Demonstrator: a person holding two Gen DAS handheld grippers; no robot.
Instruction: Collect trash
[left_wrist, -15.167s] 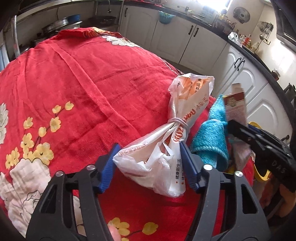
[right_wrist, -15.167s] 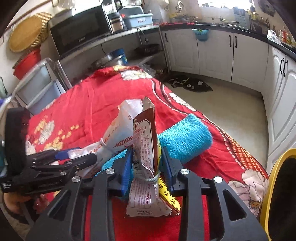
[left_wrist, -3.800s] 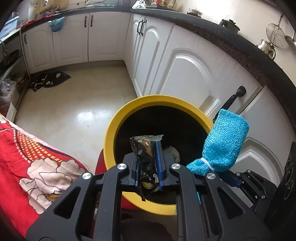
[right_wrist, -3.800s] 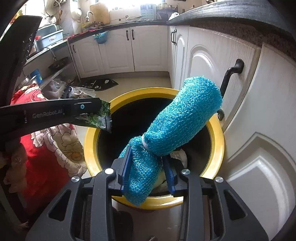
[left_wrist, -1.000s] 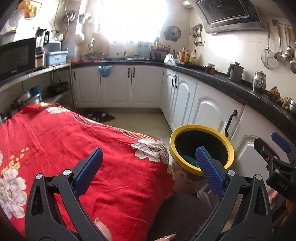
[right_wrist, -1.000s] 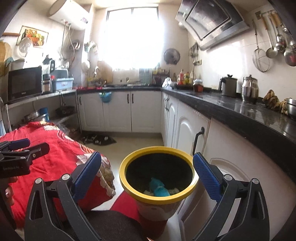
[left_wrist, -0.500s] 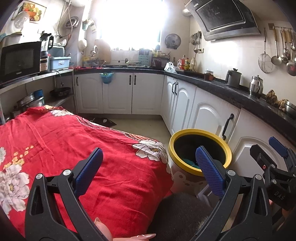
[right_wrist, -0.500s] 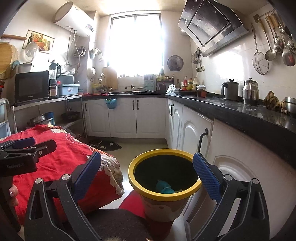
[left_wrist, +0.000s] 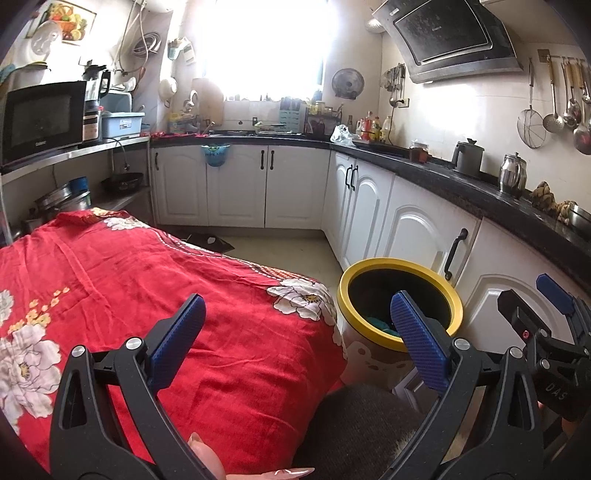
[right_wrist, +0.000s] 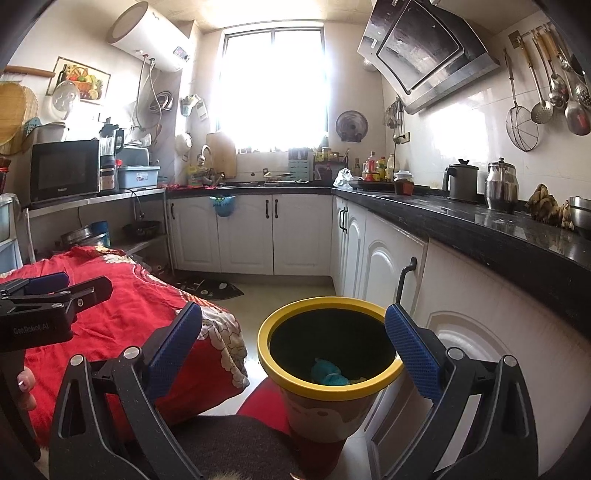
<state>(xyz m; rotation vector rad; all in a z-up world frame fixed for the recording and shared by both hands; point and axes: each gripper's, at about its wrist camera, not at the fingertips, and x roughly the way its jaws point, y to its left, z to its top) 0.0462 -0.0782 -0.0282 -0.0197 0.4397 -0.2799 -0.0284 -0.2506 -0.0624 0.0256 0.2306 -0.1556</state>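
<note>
From the left wrist view, my left gripper (left_wrist: 295, 332) hangs with its jaws spread wide and nothing between them. Below and ahead on its left side lies the red floral cloth (left_wrist: 147, 295), bare of trash as far as I can see. The yellow-rimmed bin (left_wrist: 400, 295) sits just ahead on its right side. From the right wrist view, my right gripper (right_wrist: 293, 345) is likewise agape and empty, with the bin straight ahead between its fingers. A teal cloth bundle (right_wrist: 328, 371) lies inside, with pale scraps I cannot identify. The risk, I judge, is knocking the bin over if either tool swings low past its rim.
</note>
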